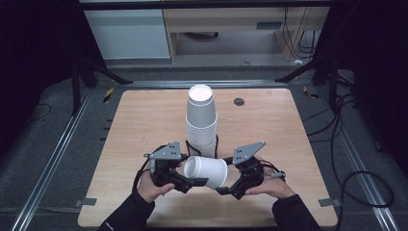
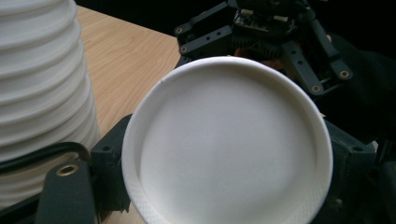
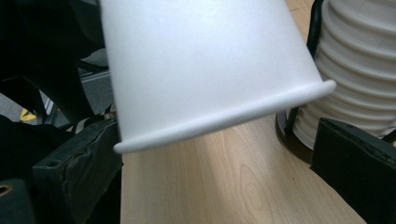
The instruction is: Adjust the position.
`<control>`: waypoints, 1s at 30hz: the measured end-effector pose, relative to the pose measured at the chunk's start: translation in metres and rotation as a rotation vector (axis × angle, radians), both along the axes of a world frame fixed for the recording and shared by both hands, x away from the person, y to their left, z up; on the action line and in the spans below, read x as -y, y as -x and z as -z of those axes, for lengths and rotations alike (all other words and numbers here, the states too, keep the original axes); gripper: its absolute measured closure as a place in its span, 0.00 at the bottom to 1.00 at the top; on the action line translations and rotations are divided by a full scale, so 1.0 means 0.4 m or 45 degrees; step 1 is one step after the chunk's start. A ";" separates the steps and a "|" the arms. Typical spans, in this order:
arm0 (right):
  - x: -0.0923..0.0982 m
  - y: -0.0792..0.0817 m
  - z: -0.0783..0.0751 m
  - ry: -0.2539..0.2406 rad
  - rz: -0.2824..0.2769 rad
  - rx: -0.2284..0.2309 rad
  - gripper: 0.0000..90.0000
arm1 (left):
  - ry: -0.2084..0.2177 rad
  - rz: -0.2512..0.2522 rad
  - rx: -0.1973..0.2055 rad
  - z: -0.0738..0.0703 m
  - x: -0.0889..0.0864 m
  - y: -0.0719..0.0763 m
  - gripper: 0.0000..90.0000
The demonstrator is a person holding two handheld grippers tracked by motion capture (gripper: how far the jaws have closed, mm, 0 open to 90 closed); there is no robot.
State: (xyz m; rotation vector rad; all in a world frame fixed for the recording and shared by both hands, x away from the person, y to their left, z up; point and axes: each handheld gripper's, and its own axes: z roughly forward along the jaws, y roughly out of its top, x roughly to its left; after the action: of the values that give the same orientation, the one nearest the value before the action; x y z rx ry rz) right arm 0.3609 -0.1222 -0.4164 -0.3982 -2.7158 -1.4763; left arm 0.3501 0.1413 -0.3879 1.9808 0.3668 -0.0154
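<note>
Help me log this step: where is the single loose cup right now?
In the high view the loose cup lies sideways between both grippers, at the near-centre of the table, just before the cup stack.

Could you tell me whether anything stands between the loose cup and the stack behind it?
Nothing visible does. The cup lies on its side between the left gripper and the right gripper, just in front of the stack; only bare table shows around them.
</note>
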 end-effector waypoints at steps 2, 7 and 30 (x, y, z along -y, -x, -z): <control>-0.002 0.000 0.001 0.000 0.000 -0.001 0.02 | -0.001 0.006 0.000 -0.001 0.003 0.001 0.23; -0.011 0.000 0.003 -0.029 -0.031 -0.013 0.02 | 0.004 0.031 0.009 -0.003 0.017 0.009 0.23; -0.017 0.000 0.010 -0.052 -0.087 -0.039 0.11 | 0.001 0.045 0.007 0.003 0.025 0.011 0.23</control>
State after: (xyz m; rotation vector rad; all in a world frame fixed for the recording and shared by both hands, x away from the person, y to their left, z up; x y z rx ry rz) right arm 0.3608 -0.1154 -0.4206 -0.3199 -2.6435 -1.4926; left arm 0.3458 0.1312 -0.3893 1.9863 0.3280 -0.0329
